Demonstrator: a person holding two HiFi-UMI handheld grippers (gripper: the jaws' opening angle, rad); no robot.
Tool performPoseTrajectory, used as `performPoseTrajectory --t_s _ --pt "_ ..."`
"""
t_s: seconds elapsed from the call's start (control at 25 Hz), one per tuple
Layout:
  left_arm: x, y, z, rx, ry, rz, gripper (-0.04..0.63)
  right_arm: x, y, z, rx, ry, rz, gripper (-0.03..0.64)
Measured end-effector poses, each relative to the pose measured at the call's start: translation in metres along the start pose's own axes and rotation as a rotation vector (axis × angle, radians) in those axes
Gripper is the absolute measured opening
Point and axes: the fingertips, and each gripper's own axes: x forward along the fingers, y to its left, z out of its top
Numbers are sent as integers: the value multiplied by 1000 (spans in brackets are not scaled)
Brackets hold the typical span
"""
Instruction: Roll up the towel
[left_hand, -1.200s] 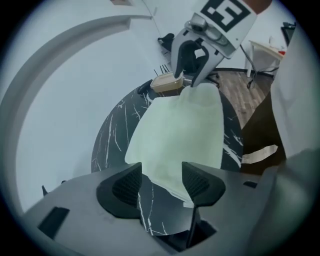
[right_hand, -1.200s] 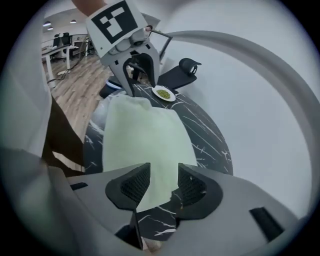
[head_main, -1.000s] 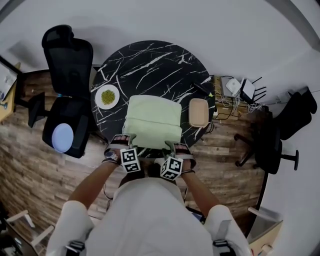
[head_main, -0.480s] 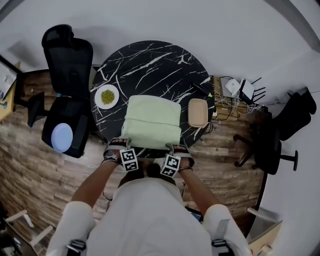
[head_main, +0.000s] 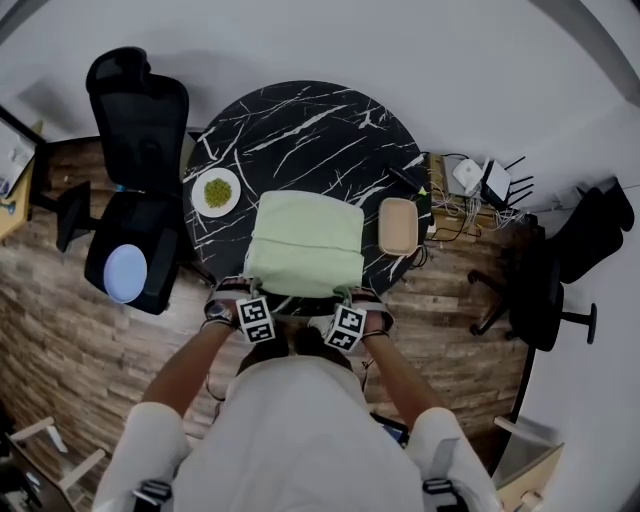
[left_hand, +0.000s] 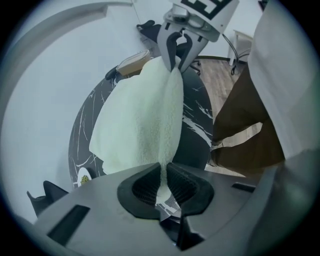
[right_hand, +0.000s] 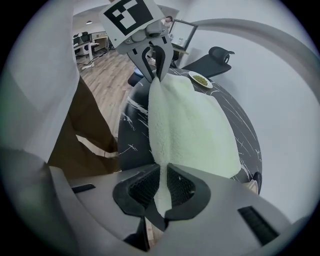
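Observation:
A pale green towel (head_main: 303, 245) lies flat on the near half of the round black marble table (head_main: 300, 130). My left gripper (head_main: 262, 295) is at the towel's near left corner and my right gripper (head_main: 343, 295) is at the near right corner, both pointing steeply down. In the left gripper view the jaws (left_hand: 162, 182) are closing and pinch the towel (left_hand: 140, 120) edge; the right gripper (left_hand: 176, 55) shows at the far end of that edge. In the right gripper view the jaws (right_hand: 161, 187) are likewise closing on the towel (right_hand: 190, 125) edge, with the left gripper (right_hand: 152, 62) beyond.
A white plate of green food (head_main: 215, 192) sits left of the towel and a tan oval dish (head_main: 397, 225) sits right of it. A black office chair (head_main: 135, 200) stands at the left. Cables and routers (head_main: 480, 180) and another chair (head_main: 540, 290) are at the right.
Both grippers have sunk a little onto the towel's near edge. Their jaws have gone from apart to pinched on the cloth.

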Motion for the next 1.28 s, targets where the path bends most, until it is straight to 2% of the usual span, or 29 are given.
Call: performPoseTrajectory --t_s 0.16,0.52,0.64,0.76,1.0,1.16,1.28 --pt "-14 -15 1 4 -15 -69 29 -14 12 0 20 -10 54 29" --pt "-74 -87 0 44 -46 -346 30 -73 95 -4 126 23 429 28" --pt "-89 -94 1 53 -60 -403 29 -90 103 -1 141 14 501 28" --pt "-95 -72 6 38 -76 -373 29 -99 76 3 164 -12 459 28" --pt "-85 14 23 -41 -106 -200 31 -88 -16 4 197 -36 233 28" --pt "-64 60 32 -11 -86 -54 31 -64 -58 5 158 2 150 29" --pt "-46 83 38 -14 -78 30 32 -45 -83 2 177 31 90 29"
